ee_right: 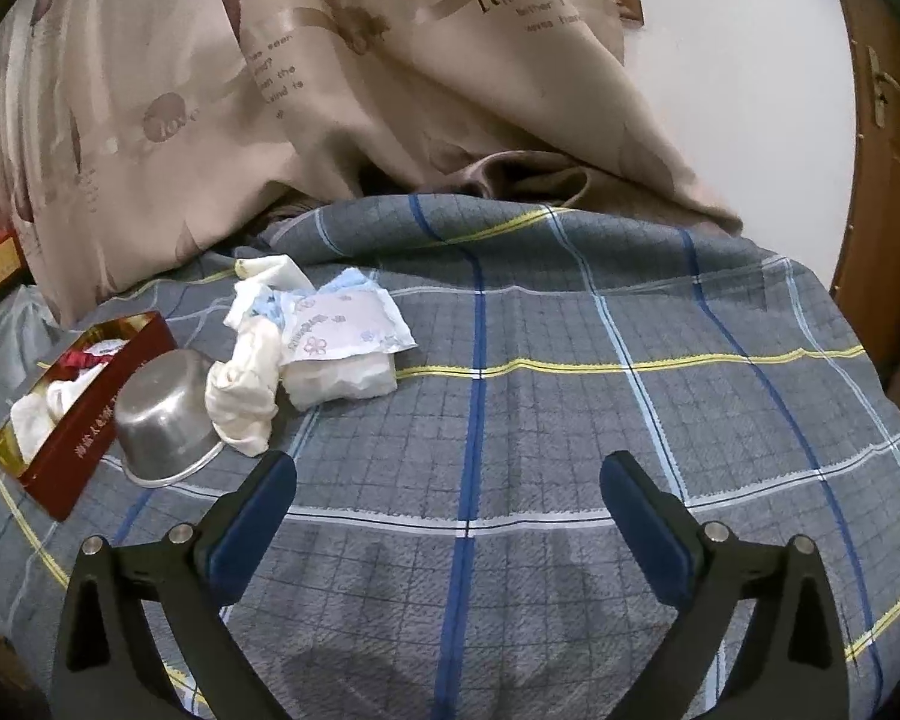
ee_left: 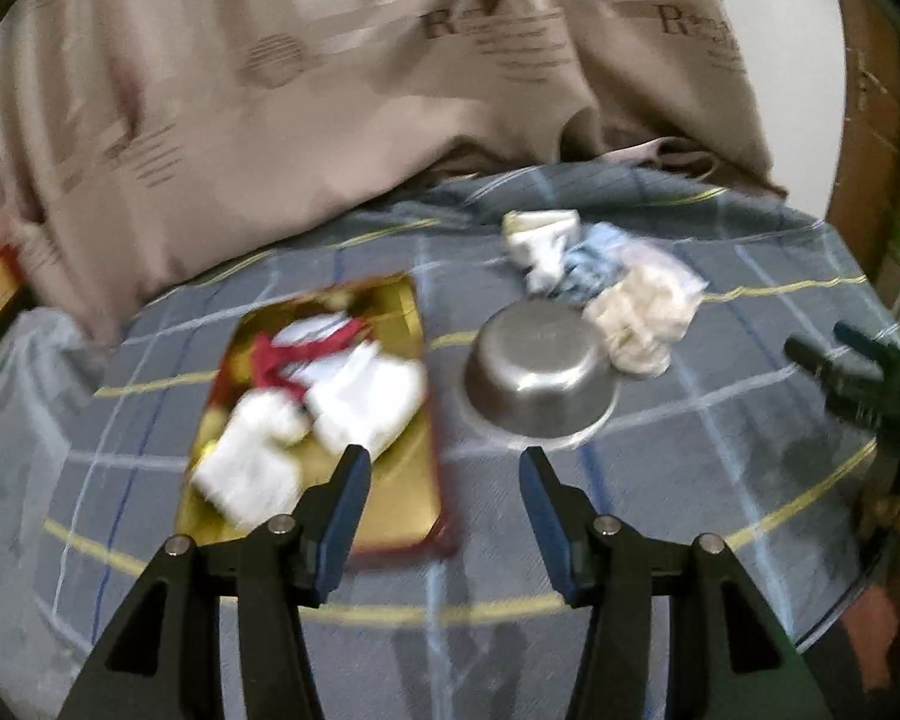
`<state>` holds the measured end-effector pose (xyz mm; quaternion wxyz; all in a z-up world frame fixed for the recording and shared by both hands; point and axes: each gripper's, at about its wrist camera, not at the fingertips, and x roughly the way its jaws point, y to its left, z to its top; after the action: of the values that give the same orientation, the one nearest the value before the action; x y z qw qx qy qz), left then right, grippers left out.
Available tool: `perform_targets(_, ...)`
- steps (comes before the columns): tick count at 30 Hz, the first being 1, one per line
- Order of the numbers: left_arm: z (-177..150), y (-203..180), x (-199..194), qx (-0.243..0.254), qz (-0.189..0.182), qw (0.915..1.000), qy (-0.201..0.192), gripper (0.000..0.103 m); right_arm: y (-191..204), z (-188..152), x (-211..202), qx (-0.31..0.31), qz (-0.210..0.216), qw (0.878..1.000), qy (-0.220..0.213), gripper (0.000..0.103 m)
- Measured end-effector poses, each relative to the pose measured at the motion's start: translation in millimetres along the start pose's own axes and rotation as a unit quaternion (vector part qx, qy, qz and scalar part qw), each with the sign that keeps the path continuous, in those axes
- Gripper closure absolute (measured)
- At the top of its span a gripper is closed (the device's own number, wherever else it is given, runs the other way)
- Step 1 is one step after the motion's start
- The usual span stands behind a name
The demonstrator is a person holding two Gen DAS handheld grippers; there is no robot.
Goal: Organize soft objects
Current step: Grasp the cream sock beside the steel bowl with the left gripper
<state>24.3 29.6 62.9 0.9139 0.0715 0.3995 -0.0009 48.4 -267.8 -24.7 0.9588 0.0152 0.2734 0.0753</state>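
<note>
A red box with a gold inside (ee_left: 411, 483) lies on the checked bedsheet and holds white cloths (ee_left: 330, 414) and a red cloth (ee_left: 297, 354). It also shows in the right wrist view (ee_right: 90, 450). A pile of soft things lies behind an upturned steel bowl (ee_left: 540, 378): a cream cloth (ee_left: 636, 324), a blue-white cloth (ee_left: 594, 264) and a tissue pack (ee_right: 342, 378). My left gripper (ee_left: 444, 462) is open and empty above the box's right edge. My right gripper (ee_right: 447, 468) is open and empty over bare sheet, and shows in the left wrist view (ee_left: 846, 354).
The steel bowl (ee_right: 162, 420) sits upside down between box and pile. A beige curtain (ee_right: 270, 90) hangs behind the bed. A wooden door (ee_right: 888, 180) is at the right. The grey checked sheet (ee_right: 570, 420) stretches to the right of the pile.
</note>
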Motion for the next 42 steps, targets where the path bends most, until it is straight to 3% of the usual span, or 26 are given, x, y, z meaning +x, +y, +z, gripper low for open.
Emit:
perform_targets(4,49,-10,32,0.008,-0.046,0.9988,0.009,0.050,2,0,-2,-0.004,0.015,1.000,-0.004,0.000)
perform_targets(9,116,-24,83,0.050,-0.061,0.9969,0.004,0.050,5,0,-4,-0.010,0.027,1.000,-0.008,0.000)
perform_targets(11,138,-33,105,0.078,-0.066,0.9948,-0.001,0.050,4,0,-6,-0.009,0.031,0.999,-0.014,0.000)
perform_targets(14,162,-50,137,0.151,-0.090,0.9843,-0.001,0.050,2,0,-8,-0.005,0.034,0.999,-0.019,0.000)
perform_targets(18,177,-64,171,0.213,-0.095,0.9722,0.021,0.050,2,0,-11,-0.003,0.037,0.999,-0.028,0.000)
perform_targets(26,182,-80,200,0.285,-0.144,0.9460,0.054,0.050,1,0,-14,0.000,0.039,0.999,-0.034,0.000)
perform_targets(29,182,-86,213,0.322,-0.148,0.9322,0.074,0.050,1,0,-15,0.001,0.039,0.999,-0.034,0.000)
perform_targets(31,183,-87,225,0.339,-0.134,0.9278,0.081,0.050,0,0,-14,0.001,0.039,0.999,-0.034,0.000)
perform_targets(34,188,-81,240,0.333,-0.146,0.9261,0.100,0.051,0,0,-14,0.001,0.037,0.999,-0.034,0.000)
perform_targets(35,191,-77,245,0.323,-0.160,0.9267,0.106,0.055,0,0,-14,0.001,0.037,0.999,-0.034,0.000)
perform_targets(36,193,-72,250,0.307,-0.181,0.9275,0.114,0.067,-1,0,-14,0.002,0.036,0.999,-0.034,0.000)
perform_targets(37,195,-66,255,0.287,-0.199,0.9286,0.126,0.068,-1,0,-14,0.003,0.036,0.999,-0.033,0.000)
perform_targets(39,199,-52,259,0.244,-0.215,0.9373,0.125,0.077,-2,1,-13,0.006,0.034,0.999,-0.033,0.000)
perform_targets(42,201,-30,260,0.191,-0.202,0.9543,0.110,0.083,-3,1,-11,0.007,0.032,0.999,-0.030,0.000)
